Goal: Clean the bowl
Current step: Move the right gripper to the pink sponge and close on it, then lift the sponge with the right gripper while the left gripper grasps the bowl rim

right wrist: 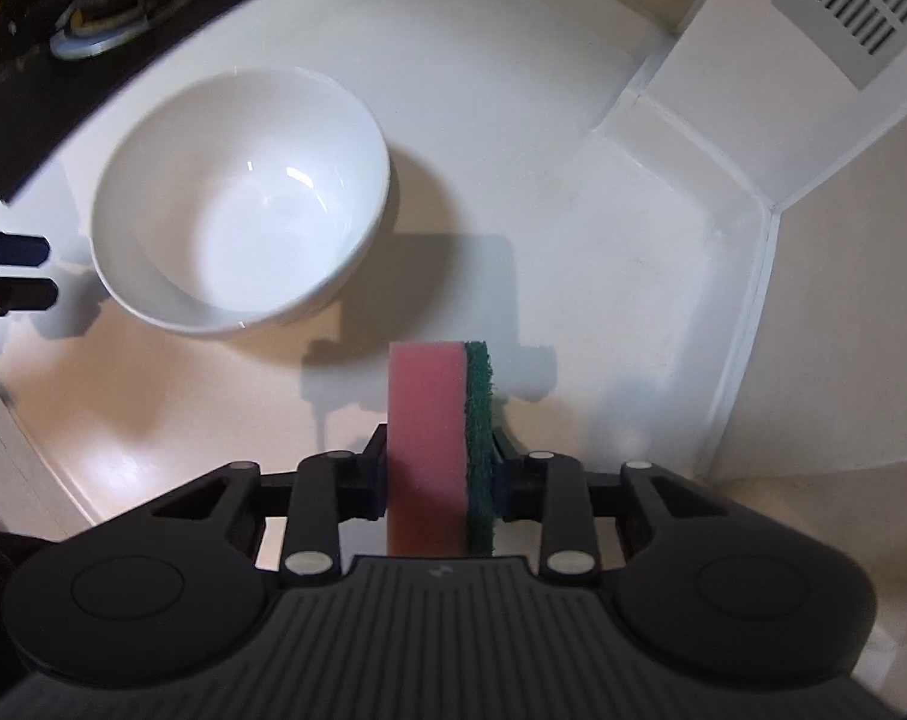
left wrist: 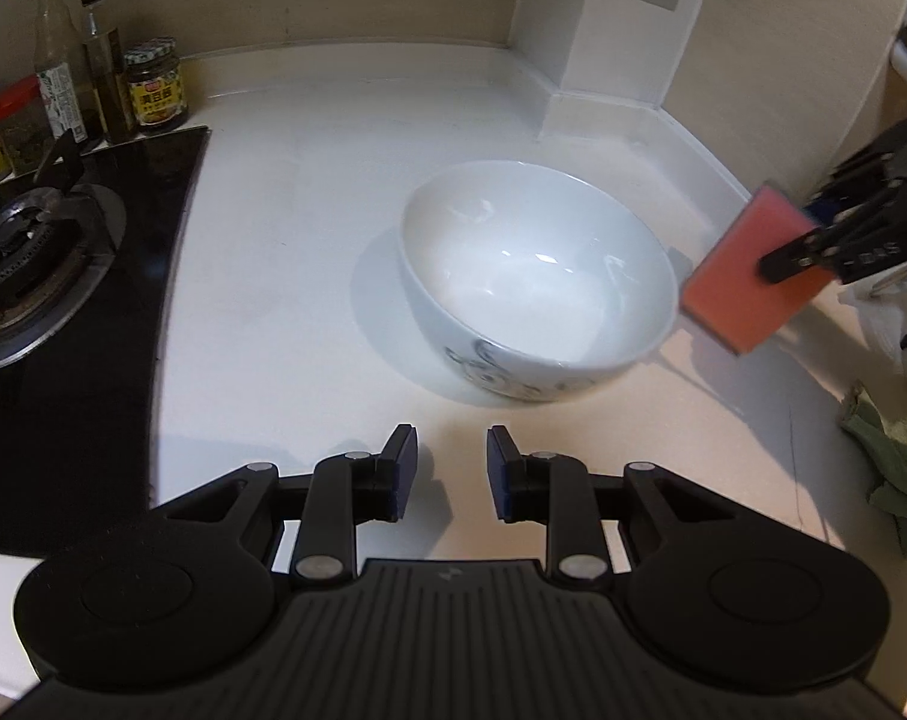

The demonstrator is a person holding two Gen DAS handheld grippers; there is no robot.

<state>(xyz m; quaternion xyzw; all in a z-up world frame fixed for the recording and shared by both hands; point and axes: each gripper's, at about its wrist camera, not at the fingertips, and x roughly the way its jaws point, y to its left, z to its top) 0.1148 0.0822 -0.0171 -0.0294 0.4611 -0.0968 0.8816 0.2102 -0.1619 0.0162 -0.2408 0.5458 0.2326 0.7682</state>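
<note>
1. A row of condiment bottles (left wrist: 63,60) and a labelled jar (left wrist: 155,84) is seen against the wall, far left of the bowl and behind the gas stove (left wrist: 63,252).
2. The gas stove, a black glass top with one burner, is set into the countertop (left wrist: 285,240) to the left of the bowl, well apart from it.
3. The left gripper (left wrist: 452,468) is held over the counter just in front of the bowl; its jaws are spread apart and nothing is gripped between them.
4. The white bowl (left wrist: 537,282) is stood upright on the countertop, empty, with a printed pattern on its outer wall.
5. The right gripper (right wrist: 440,468) is clamped on a pink sponge (right wrist: 426,444) with a green scouring layer, held up right of the bowl, near its rim.
6. A green cloth (left wrist: 891,462) is seen crumpled at the far right of the bowl.
</note>
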